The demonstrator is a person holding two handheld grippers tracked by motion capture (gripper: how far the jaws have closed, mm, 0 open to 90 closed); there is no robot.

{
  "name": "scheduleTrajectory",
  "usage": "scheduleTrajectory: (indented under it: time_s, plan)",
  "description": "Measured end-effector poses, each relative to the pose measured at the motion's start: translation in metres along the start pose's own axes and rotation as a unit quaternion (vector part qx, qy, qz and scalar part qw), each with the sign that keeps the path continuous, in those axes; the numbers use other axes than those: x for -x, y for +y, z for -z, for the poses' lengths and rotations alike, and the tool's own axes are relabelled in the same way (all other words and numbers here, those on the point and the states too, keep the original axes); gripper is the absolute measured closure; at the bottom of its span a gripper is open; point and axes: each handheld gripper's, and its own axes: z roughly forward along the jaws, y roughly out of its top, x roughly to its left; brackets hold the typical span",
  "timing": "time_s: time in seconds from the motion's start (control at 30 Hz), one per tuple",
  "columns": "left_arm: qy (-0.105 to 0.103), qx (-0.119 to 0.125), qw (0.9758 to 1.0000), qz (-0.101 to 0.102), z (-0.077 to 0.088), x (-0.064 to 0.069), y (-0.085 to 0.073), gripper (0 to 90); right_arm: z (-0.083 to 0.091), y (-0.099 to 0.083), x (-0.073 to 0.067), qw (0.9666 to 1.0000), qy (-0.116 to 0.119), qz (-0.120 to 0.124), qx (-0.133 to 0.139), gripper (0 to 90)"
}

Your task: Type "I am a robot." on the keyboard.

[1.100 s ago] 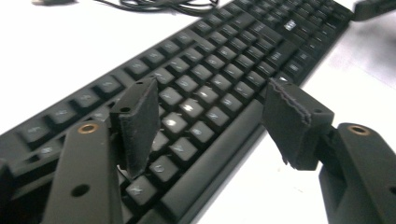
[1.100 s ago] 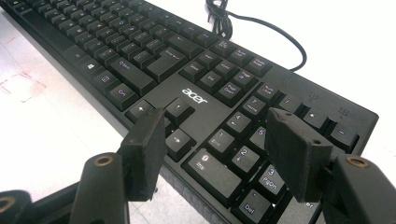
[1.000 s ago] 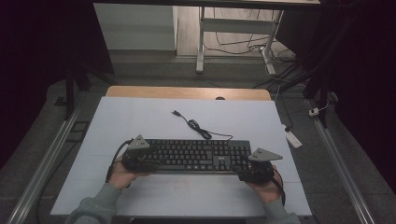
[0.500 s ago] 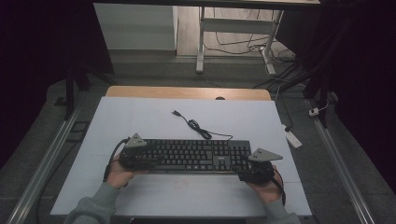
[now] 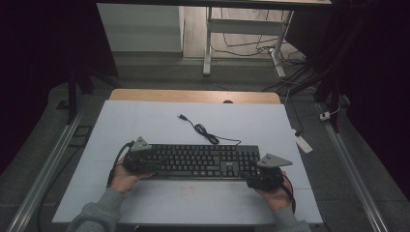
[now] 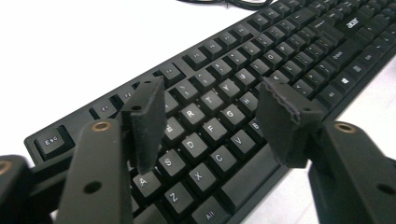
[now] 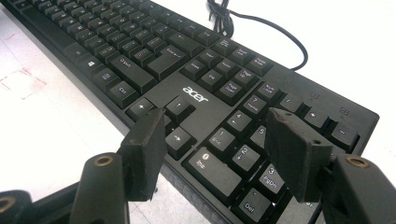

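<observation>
A black keyboard (image 5: pixel 198 162) lies across the white table, its cable (image 5: pixel 203 130) coiling away behind it. My left gripper (image 5: pixel 147 162) hovers at the keyboard's left end, and in the left gripper view it (image 6: pixel 215 102) is over the letter keys (image 6: pixel 205 135). Its jaws have just been closing, but the pads (image 6: pixel 147 121) stand apart and grip nothing. My right gripper (image 5: pixel 254 175) is at the front right corner. In the right gripper view it (image 7: pixel 224 128) is open above the number pad (image 7: pixel 243 144) of the keyboard (image 7: pixel 140 46).
The white table top (image 5: pixel 145 125) has a wooden strip (image 5: pixel 193 95) along its far edge. A white power strip (image 5: pixel 303 143) lies on the floor to the right. Metal rails (image 5: pixel 43 174) run along both sides. Faint red marks (image 7: pixel 18 81) are on the table by the keyboard's front.
My left gripper has edged slightly farther onto the keyboard's left end. The right gripper and the keyboard have stayed where they were.
</observation>
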Motion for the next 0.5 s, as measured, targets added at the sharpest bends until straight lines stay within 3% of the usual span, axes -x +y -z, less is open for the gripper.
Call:
scheduleTrajectory:
  time_s: [0.5]
  plan:
    - [0.002,-0.010,0.9998,-0.014,-0.016,-0.001,0.005,71.9,-0.002,-0.001,0.000,1.0000,0.000,0.000,-0.003,38.6]
